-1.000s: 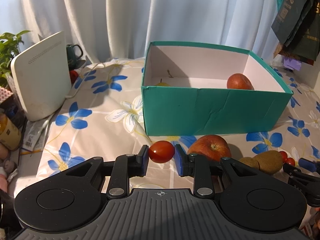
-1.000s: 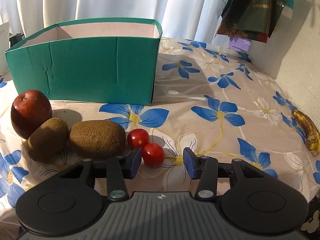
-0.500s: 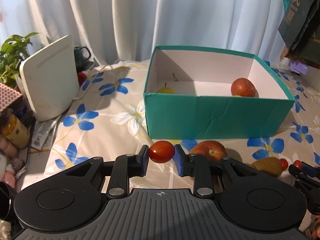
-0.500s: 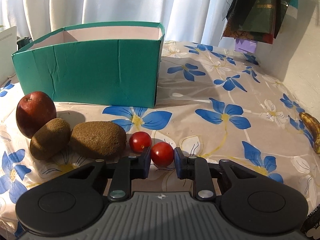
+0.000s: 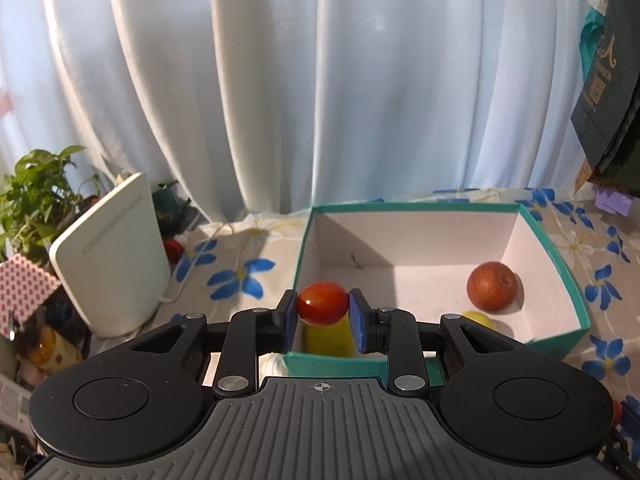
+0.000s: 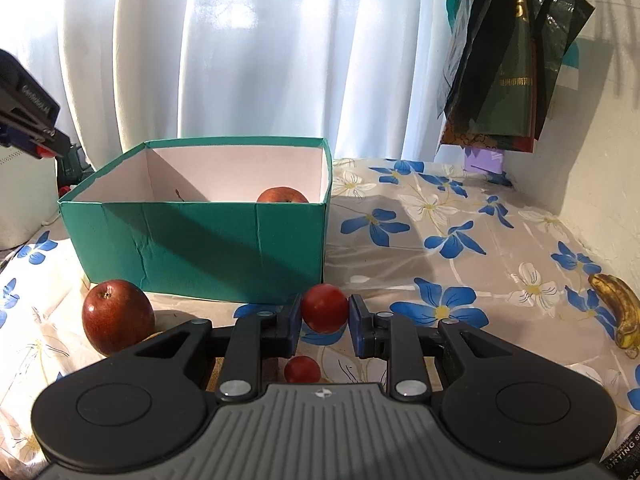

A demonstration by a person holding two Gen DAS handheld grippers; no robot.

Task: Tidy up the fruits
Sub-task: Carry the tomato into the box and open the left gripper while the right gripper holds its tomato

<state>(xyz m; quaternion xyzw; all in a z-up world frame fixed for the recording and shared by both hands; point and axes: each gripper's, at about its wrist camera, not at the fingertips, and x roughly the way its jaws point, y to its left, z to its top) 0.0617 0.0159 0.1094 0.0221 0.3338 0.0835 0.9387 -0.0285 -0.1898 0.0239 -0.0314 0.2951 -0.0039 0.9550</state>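
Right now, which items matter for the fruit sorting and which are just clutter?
Job:
- left gripper shut on a cherry tomato
- right gripper shut on another tomato
- teal box, apple inside
- loose apple, spare tomato, banana

Clutter:
- white router
- potted plant
- hanging bags

Bright backlit curtain (image 5: pixel 320 100); sharp shadows, fisheye-bent edges.
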